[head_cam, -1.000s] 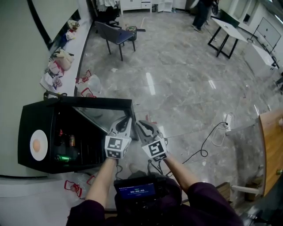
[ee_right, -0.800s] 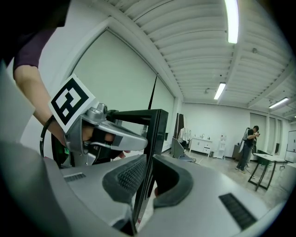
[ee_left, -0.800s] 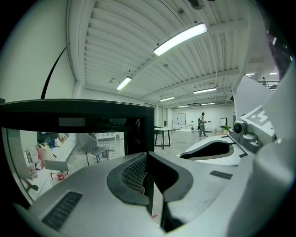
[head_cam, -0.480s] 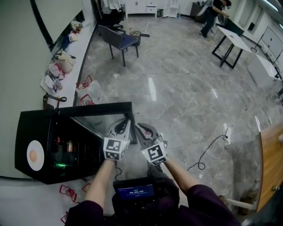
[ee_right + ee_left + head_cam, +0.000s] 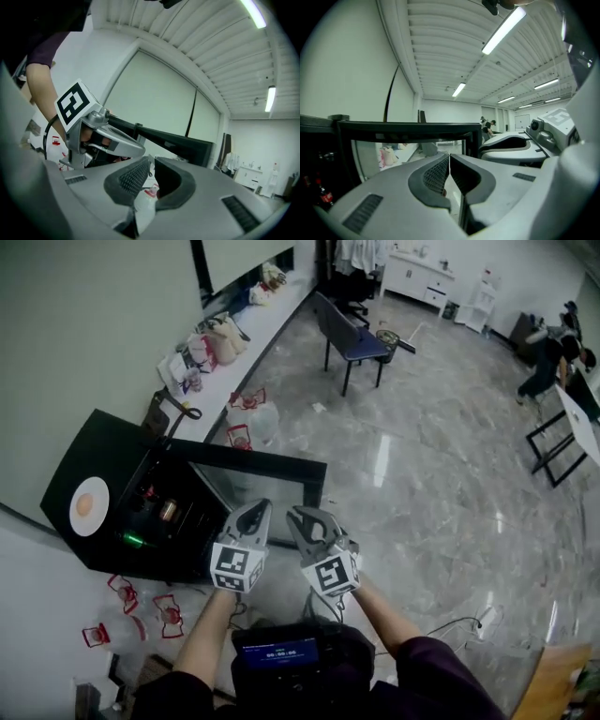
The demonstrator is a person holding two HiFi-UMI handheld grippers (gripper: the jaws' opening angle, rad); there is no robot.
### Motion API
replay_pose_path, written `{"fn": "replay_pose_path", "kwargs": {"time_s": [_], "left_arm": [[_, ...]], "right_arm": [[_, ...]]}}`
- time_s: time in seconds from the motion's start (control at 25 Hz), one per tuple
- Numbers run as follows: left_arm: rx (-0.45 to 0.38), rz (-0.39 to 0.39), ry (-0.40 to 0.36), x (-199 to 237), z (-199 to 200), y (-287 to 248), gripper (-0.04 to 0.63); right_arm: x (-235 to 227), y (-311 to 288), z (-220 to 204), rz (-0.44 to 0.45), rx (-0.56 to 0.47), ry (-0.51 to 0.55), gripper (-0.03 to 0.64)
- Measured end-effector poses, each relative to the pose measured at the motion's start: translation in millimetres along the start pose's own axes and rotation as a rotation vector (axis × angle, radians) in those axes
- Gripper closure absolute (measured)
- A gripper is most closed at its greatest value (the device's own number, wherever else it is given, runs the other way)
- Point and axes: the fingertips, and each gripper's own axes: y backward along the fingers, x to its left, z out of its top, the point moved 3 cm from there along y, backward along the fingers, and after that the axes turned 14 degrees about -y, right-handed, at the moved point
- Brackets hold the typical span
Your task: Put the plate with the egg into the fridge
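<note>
While both grippers hang side by side in front of the open fridge [image 5: 111, 442], the plate [image 5: 91, 517] with the egg [image 5: 83, 506] sits on the fridge's black top, well apart from either gripper. Nothing touches the plate. The egg lies near the plate's middle.

Fridge door [image 5: 279, 468]: swung open, glass panel facing the floor side, its free edge near the grippers. Inside the fridge: a can [image 5: 168, 510] and a green bottle [image 5: 132, 540] on the shelves; other items are too dark to tell.

Left gripper [image 5: 260, 508]: jaws clenched, pads meeting, nothing between them. In the left gripper view its tips [image 5: 449, 163] point about level at the door frame, apart from it.

Right gripper [image 5: 298, 516]: jaws a narrow slit apart, nothing grasped; the right gripper view shows only background through the slit [image 5: 151, 165]. It sits just beside the left gripper, not touching it.

Surroundings: grey marble floor [image 5: 422, 456]; a blue chair [image 5: 352, 332] further back; bags [image 5: 211, 341] on a ledge along the left wall; red clips [image 5: 122, 589] on the floor below the fridge. A small screen [image 5: 281, 652] shows at the person's chest.
</note>
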Motion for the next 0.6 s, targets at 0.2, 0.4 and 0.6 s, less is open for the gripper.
{"fn": "replay_pose_path", "kwargs": {"time_s": [0.2, 0.4, 0.6], "left_arm": [[0.064, 0.194, -0.004, 49.1, -12.2, 64.5, 0.583], [0.123, 0.354, -0.018, 88.1, -24.7, 139.1, 0.583], [0.164, 0.428, -0.029, 121.3, -33.2, 197.0, 0.583]], "right_arm": [[49.5, -39.6, 16.7, 0.222, -0.040, 0.075, 0.568], [115.4, -72.5, 31.4, 0.402, -0.091, 0.120, 0.568], [177.0, -105.4, 44.3, 0.514, -0.123, 0.159, 0.568]]}}
